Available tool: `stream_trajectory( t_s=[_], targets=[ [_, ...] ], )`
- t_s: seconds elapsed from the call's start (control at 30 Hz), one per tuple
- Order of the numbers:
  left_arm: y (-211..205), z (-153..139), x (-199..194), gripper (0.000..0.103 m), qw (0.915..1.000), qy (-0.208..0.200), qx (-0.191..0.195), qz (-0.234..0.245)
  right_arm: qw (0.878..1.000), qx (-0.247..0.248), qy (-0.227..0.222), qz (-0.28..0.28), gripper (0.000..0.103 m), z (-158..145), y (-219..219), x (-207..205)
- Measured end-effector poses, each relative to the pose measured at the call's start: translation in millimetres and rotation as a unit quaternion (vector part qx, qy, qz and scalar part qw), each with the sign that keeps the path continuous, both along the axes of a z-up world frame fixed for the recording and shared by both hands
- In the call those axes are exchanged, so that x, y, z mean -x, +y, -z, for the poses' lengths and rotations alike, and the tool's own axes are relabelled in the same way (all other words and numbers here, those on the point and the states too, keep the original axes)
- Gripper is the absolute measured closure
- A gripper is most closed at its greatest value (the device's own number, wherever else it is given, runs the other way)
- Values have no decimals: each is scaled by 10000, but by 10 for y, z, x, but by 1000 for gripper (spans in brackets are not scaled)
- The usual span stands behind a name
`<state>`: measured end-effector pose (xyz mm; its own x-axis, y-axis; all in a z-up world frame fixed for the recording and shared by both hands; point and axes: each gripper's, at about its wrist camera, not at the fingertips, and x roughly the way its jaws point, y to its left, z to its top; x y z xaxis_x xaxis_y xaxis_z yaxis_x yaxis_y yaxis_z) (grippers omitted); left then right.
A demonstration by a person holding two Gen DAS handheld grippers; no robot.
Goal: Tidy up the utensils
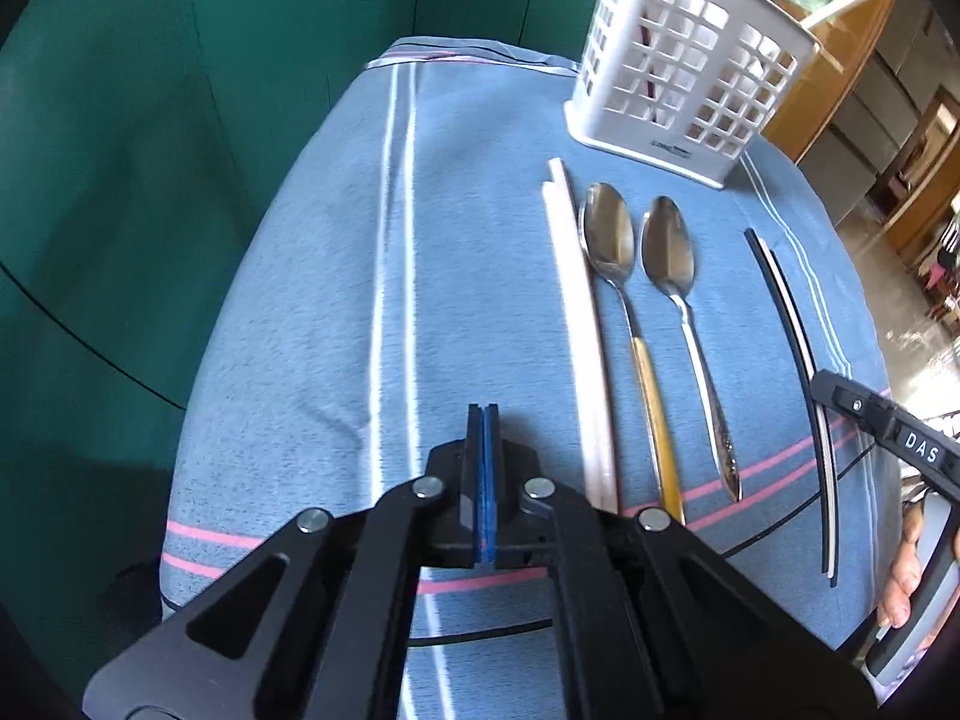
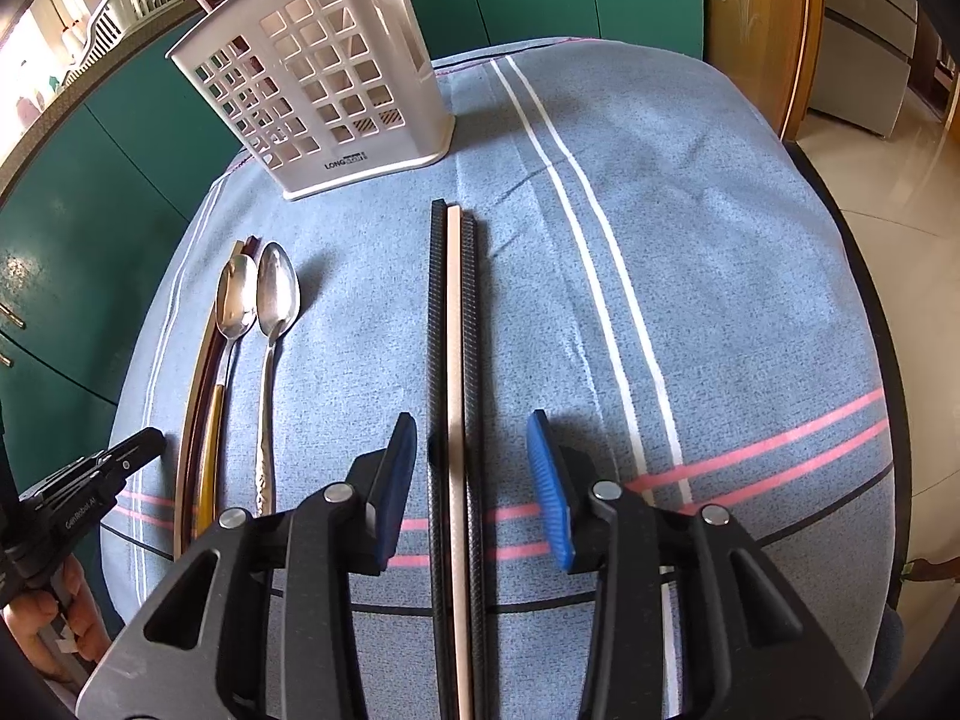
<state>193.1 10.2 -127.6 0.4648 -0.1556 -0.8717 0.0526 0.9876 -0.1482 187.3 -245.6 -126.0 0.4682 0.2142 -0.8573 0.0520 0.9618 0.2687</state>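
A white slotted utensil holder (image 1: 684, 66) (image 2: 324, 90) stands at the far side of the table. Laid in a row in front of it are pale chopsticks (image 1: 585, 324) (image 2: 192, 420), a yellow-handled spoon (image 1: 612, 246) (image 2: 231, 306), a silver spoon (image 1: 669, 252) (image 2: 276, 300) and a black-and-beige chopstick bundle (image 1: 798, 348) (image 2: 454, 396). My left gripper (image 1: 483, 438) is shut and empty, left of the pale chopsticks. My right gripper (image 2: 471, 462) is open, its blue pads either side of the black-and-beige bundle, above it.
The table wears a blue cloth with white and pink stripes (image 1: 396, 240) (image 2: 600, 240). Green cabinet doors (image 1: 120, 180) stand beyond the left and far edges. The table's right edge (image 2: 870, 312) drops to a tiled floor.
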Motion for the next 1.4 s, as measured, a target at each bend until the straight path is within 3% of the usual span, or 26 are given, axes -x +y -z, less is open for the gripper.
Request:
stream_trajectory(
  t_s=[0.13,0.3,0.67,0.77,0.8,0.83,0.93,1.27,1.4],
  targets=[
    [5,-22,-13,102,10000,-14,62,14,10000,-4,3,12,64,3,-3,-6],
    [-228,-27,-67,89,9994,-17,39,343,10000,63,-2,-14,61,5,17,-10],
    [-450,-114,-126,76,9980,-109,177,601,10000,39,-35,-38,58,5,1,-5],
    [-506,-56,-167,77,9978,-15,131,655,10000,54,-49,-43,57,2,4,-5],
    [-516,-30,-181,86,9979,2,90,643,10000,53,-54,-45,57,2,3,-4],
    [-513,-21,-184,86,9980,-1,58,630,10000,52,-58,-49,57,3,4,0],
    [-428,-48,-167,103,9982,-35,190,565,10000,43,-60,-59,57,1,-1,2],
    [-159,-33,-89,103,9988,22,344,352,9999,60,-46,-80,57,3,6,3],
    [-279,-46,-154,99,9983,-24,356,459,9999,91,-55,-89,55,7,22,1]
  ],
)
